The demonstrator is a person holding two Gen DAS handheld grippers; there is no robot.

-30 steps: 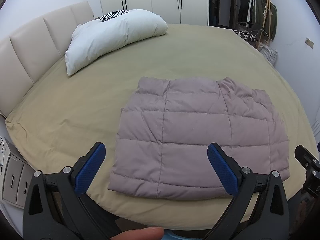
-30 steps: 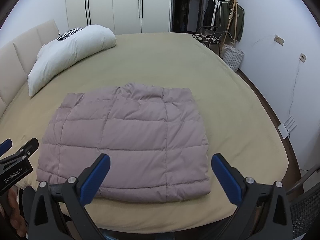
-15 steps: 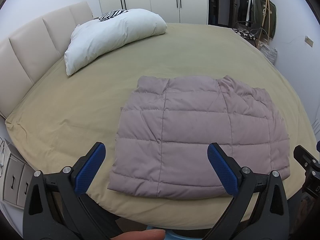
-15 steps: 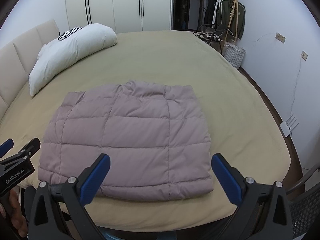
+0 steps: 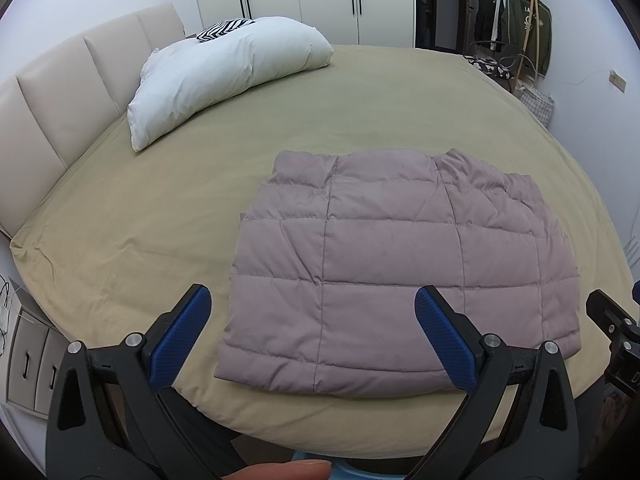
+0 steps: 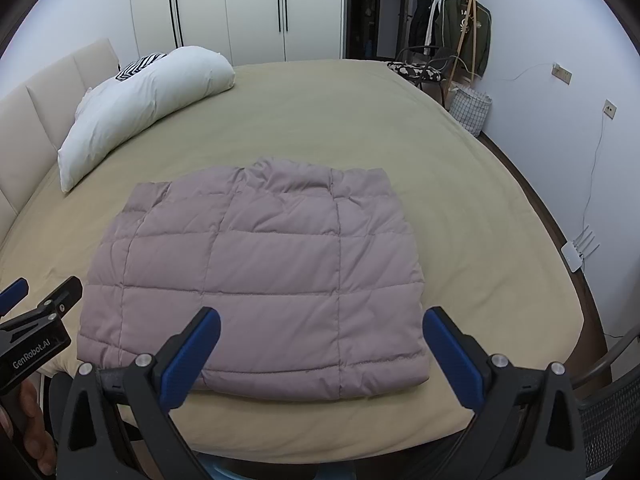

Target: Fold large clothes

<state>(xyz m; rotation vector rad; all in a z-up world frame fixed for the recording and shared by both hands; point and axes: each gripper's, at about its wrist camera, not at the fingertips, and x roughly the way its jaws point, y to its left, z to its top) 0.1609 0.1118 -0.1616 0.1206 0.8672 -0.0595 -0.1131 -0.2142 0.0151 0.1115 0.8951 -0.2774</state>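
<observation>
Quilted mauve down jacket [image 5: 396, 264] lies folded into a near-square bundle on the tan bed sheet [image 5: 160, 208], close to the near edge of the bed. From the right wrist view the jacket [image 6: 256, 280] sits centred ahead of the tongs. Puffier, wrinkled collar end points away from the cameras toward the far side of the bed; smooth folded hem edge faces the near edge. Bundle is almost as wide as deep, so the long axis cannot be told; stitch lines run both across and front to back.

Left gripper [image 5: 312, 324]: 2 blue-padded fingers spread wide, nothing between them, held above the near edge, apart from the fabric. Right gripper [image 6: 320, 344]: fingers likewise spread wide and empty, clear of the jacket.

White pillow [image 5: 224, 76] lies well apart from the jacket, by the padded headboard [image 5: 60, 96], with a striped item [image 5: 224, 29] on top.
</observation>
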